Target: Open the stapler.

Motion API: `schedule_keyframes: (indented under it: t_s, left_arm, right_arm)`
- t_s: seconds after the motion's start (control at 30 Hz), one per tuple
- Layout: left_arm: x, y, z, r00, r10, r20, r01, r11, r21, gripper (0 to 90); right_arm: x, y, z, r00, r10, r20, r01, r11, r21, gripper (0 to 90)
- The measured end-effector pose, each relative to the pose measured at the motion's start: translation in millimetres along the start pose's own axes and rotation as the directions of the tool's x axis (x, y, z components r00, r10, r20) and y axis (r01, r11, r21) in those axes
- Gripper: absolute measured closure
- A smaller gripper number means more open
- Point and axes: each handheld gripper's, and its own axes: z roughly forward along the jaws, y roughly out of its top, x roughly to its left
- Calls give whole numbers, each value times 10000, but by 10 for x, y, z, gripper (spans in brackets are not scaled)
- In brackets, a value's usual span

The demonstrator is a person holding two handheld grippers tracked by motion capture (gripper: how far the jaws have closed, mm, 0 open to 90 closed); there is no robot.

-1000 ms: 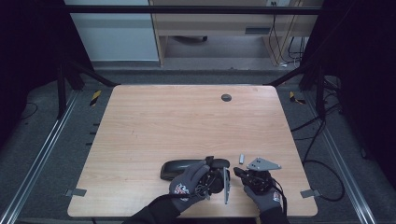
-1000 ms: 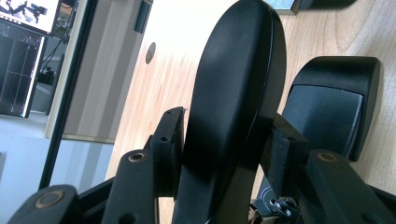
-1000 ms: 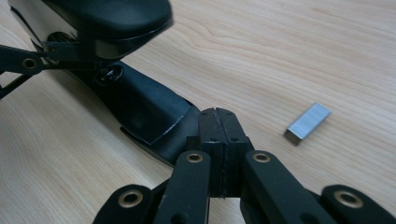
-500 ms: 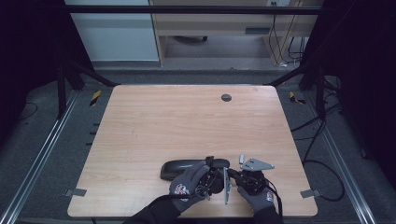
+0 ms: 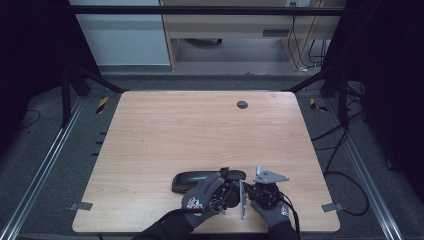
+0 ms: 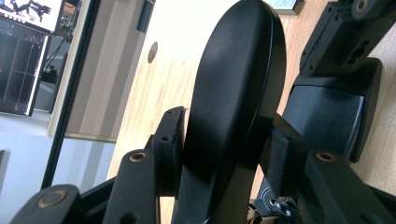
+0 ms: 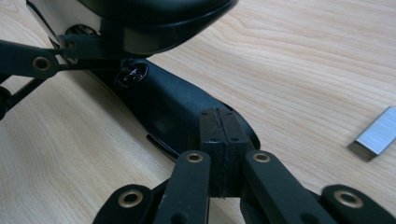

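The stapler (image 5: 192, 181) lies on the tabletop (image 5: 200, 130) near its 6 o'clock edge, and its top arm (image 6: 233, 88) is lifted up, squeezed between the fingers (image 6: 170, 140) of the left gripper (image 5: 227, 192). The right gripper (image 5: 262, 192) sits just at 3 o'clock of the left one, with its fingers (image 7: 219, 140) pressed together right by the stapler's base (image 7: 173, 105). A strip of staples (image 7: 376, 133) lies on the tabletop at 3 o'clock of that base in the right gripper view, and a small round hole (image 5: 242, 104) sits far off at 12 o'clock.
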Motion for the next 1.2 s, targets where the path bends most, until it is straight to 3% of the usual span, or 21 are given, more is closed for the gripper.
schedule_keyframes:
  t_s: [0.7,1.2]
  left_arm:
    - [-4,6,-6,9999,137,-74,-136,9999,67,548]
    - [89,-19,-77,9995,-310,-113,307,9993,-205,555]
  right_arm:
    - [62,-4,73,9999,-10,-128,11,10000,52,900]
    - [56,4,74,9997,197,-134,-196,9998,107,900]
